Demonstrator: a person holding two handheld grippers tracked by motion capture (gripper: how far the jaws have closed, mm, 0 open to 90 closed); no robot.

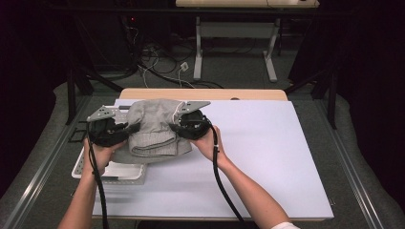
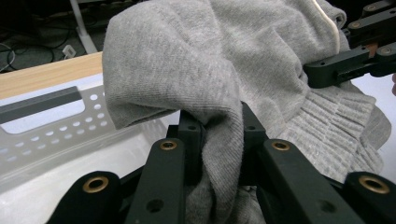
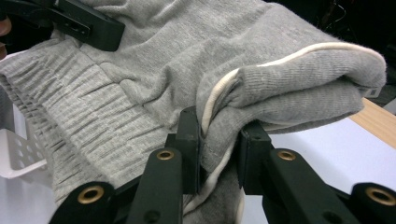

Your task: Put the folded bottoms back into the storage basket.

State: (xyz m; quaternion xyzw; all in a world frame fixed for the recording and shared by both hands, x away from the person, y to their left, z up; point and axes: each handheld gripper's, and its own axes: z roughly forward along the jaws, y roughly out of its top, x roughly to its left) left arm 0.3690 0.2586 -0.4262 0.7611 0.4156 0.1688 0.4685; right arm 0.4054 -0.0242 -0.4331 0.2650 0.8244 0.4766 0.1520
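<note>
Currently held between both tools: grey knit garment [image 1: 153,129], bunched, at about ten o'clock on the white sheet [image 1: 267,152], upper part lifted, ribbed hem [image 1: 152,149] sagging low over the near rim of the white perforated basket [image 1: 111,172] at seven o'clock from it. Pinched at nine o'clock by the left gripper [image 2: 219,123], jaws narrow, clamped on a thick doubled fold of cloth. Pinched at three o'clock by the right gripper [image 3: 218,135], jaws likewise narrow, clamped on an edge trimmed with cream piping [image 3: 215,95], seemingly a smaller bite of fabric. Likeliest trouble, judging from these grips: slipping at the right, with so little cloth between the pads and the hanging bulk pulling toward six o'clock; then a one-sided drop, garment swinging from the left grip and landing half in the basket, half on the sheet. Possibly also dragging: hem catching on the basket rim or in its holes, tugging the light basket along or tipping it toward the table's side at nine o'clock. Some danger too of stretching the knit or straining the piping seam through pulling the hands apart too hard, and of slack, tangled folds through bringing them too close. Further out, at five o'clock, trailing cable [image 1: 220,181] from the right gripper: a snag hazard for loose cloth during any careless sweep. Safest with slow, level, matched motion of both hands.
</note>
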